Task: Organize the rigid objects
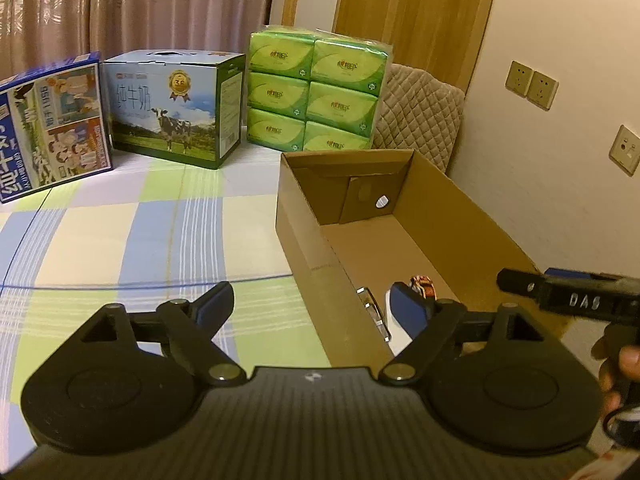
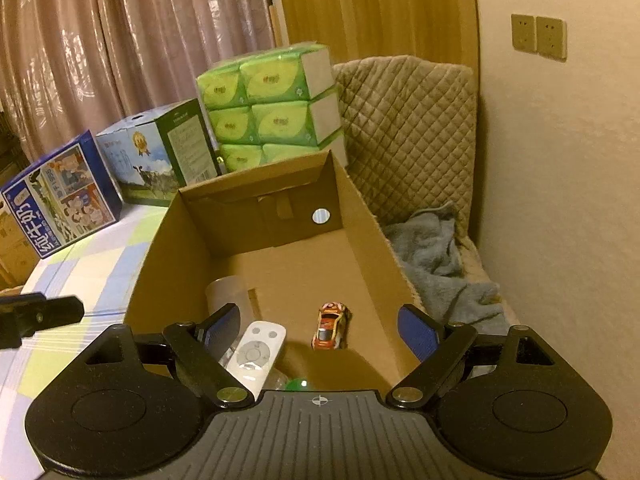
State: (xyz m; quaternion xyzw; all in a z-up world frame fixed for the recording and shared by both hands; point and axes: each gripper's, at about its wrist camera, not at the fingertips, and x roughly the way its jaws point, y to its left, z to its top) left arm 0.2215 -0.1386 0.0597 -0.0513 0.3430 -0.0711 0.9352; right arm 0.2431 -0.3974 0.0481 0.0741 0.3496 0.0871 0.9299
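Right gripper [image 2: 320, 328] is hovering wide open and empty over the cardboard box [image 2: 372, 216]. The white remote [image 2: 256, 354] is lying just beside its left finger, long axis pointing away; left gripper [image 1: 312, 304] is also gaping, holding nothing — farther off.

Your left cam sits close at the cardboard box's [image 1: 472, 216] left wall; your right cam looks down inside. Both share it and the tissue packs [image 1: 316, 92].
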